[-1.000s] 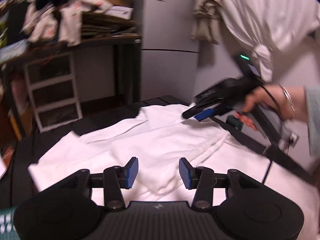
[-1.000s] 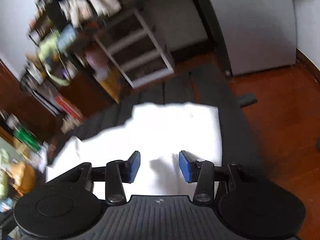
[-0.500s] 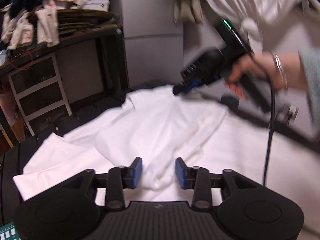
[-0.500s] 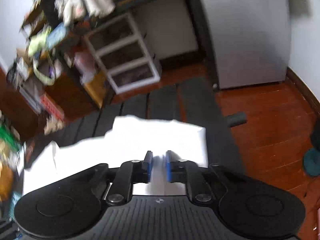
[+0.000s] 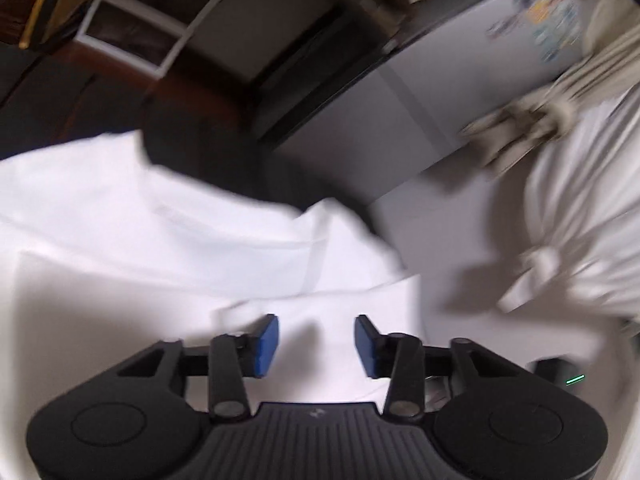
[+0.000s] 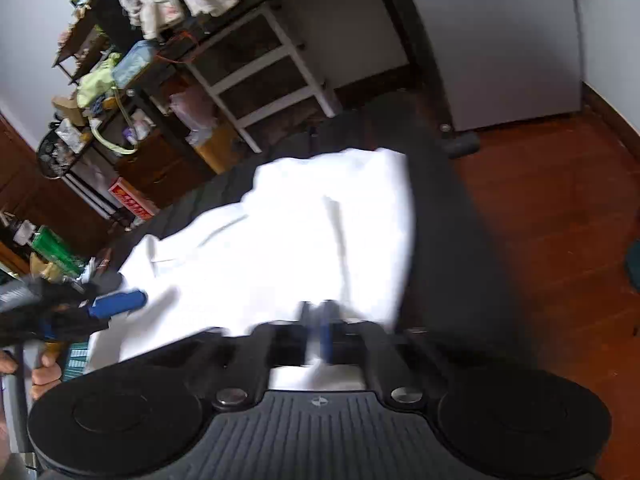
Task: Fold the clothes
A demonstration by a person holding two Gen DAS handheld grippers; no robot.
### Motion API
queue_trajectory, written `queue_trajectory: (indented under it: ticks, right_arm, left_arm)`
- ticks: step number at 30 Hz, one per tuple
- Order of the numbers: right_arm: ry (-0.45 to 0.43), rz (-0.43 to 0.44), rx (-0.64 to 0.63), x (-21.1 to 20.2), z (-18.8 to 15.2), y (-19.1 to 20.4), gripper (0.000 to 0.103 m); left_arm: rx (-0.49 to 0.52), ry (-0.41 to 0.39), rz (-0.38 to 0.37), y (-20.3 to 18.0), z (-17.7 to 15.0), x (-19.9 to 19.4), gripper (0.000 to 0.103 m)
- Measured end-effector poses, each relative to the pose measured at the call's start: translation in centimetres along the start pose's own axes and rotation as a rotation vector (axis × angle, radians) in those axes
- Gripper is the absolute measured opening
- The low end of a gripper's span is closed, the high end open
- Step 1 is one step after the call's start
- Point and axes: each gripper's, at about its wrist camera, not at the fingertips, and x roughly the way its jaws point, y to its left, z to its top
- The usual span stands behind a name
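Note:
A white garment (image 5: 168,264) lies rumpled across a black table (image 6: 440,216). My left gripper (image 5: 316,340) hovers low over a folded corner of it. The blue pads (image 5: 267,342) stand apart and the jaws are closing, with cloth under the gap and no pad pressing on it. In the right wrist view the garment (image 6: 304,224) runs up to my right gripper (image 6: 316,320), whose pads are shut on its near edge. My left gripper (image 6: 114,305) shows there at the far left, held by a hand (image 6: 44,372).
A grey fridge (image 5: 440,100) stands beyond the table, with pale cloth hanging at its right (image 5: 580,200). A white shelf unit (image 6: 260,68) and cluttered dark racks (image 6: 112,92) are behind. Wooden floor (image 6: 560,220) lies right of the table.
The left gripper has rolled and swung across the garment toward the corner near the fridge, its pads slightly closer. The right gripper's jaws went from apart to shut on the cloth's edge.

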Motion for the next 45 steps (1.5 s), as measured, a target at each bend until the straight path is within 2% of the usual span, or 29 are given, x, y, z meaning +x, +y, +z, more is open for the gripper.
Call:
queue_trajectory:
  ticks: [2,3,4,6,8,10,12,13,14,18,20,22,23,27,29,31,35,36,37,41,45]
  right_arm:
    - [-0.052,-0.005,-0.048,-1.3,-0.3,1.5,0.013]
    - [-0.077,0.010,-0.076,-1.9,-0.5,2.4,0.013]
    - [-0.107,0.108,-0.136,-2.3,-0.9,5.4,0.013]
    - [-0.091,0.219,-0.202,-1.8,-2.5,9.0,0.013]
    - [-0.081,0.267,-0.270,-0.3,-4.5,12.1,0.013]
    - [-0.060,0.225,-0.314,1.9,-6.3,14.1,0.011]
    - [-0.025,0.172,-0.302,3.8,-7.9,14.7,0.011]
    - [-0.030,0.171,-0.295,3.8,-8.2,14.6,0.011]
    - [-0.059,0.158,-0.294,3.4,-9.2,14.8,0.011]
    - [-0.026,0.160,-0.340,1.4,-10.0,15.1,0.011]
    - [-0.055,0.173,-0.345,-0.4,-10.6,14.6,0.011]
    - [-0.108,0.121,-0.416,-1.0,-10.8,14.8,0.011]
    - [-0.108,0.096,-0.442,-0.7,-10.7,15.0,0.011]
    - [-0.094,0.103,-0.468,0.1,-11.0,15.3,0.011]
    - [-0.097,0.070,-0.508,0.9,-10.7,16.1,0.011]
    - [-0.075,0.075,-0.466,1.7,-10.1,16.1,0.018]
    - [-0.061,0.066,-0.380,2.3,-9.5,16.2,0.019]
    - [-0.064,0.062,-0.381,2.5,-9.8,16.4,0.016]
    - [-0.077,0.059,-0.379,2.5,-10.0,16.5,0.002]
    - [-0.123,0.075,-0.346,0.9,-11.0,16.3,0.000]
    - [-0.116,0.078,-0.353,-1.3,-12.9,16.4,0.000]
  left_arm:
    - [-0.021,-0.022,-0.003,0.4,0.0,-0.6,0.026]
    - [-0.023,-0.037,-0.010,0.3,0.0,-0.8,0.028]
    - [-0.025,-0.051,-0.018,0.2,0.0,-1.1,0.034]
    - [-0.011,-0.076,-0.030,-0.1,0.2,-1.3,0.039]
    - [-0.011,-0.062,-0.027,-0.1,0.3,-0.8,0.040]
    - [-0.013,-0.039,-0.013,0.2,0.3,-0.2,0.037]
    - [-0.008,-0.044,-0.005,0.6,0.0,0.1,0.031]
    - [-0.003,-0.044,0.008,0.7,-0.1,0.2,0.024]
    - [-0.002,-0.042,0.012,0.8,0.0,0.3,0.022]
    - [0.012,-0.037,0.008,0.9,0.0,0.0,0.021]
    - [0.015,-0.039,0.011,0.8,-0.1,-0.1,0.021]
    - [0.031,-0.041,0.018,0.6,-0.2,-0.1,0.021]
    - [0.039,-0.043,0.022,0.4,-0.3,-0.1,0.022]
    - [0.035,-0.041,0.023,0.4,-0.2,-0.1,0.022]
    - [0.032,-0.038,0.020,0.5,-0.2,-0.1,0.022]
    - [0.031,-0.036,0.018,0.6,-0.1,-0.1,0.022]
    - [0.039,-0.040,0.019,0.6,-0.2,0.0,0.022]
    - [0.042,-0.041,0.019,0.6,-0.2,0.0,0.022]
    - [0.043,-0.042,0.020,0.6,-0.2,0.0,0.022]
    - [0.060,-0.054,0.033,0.4,-0.3,0.1,0.019]
    - [0.044,-0.052,0.033,0.7,-0.1,0.2,0.017]
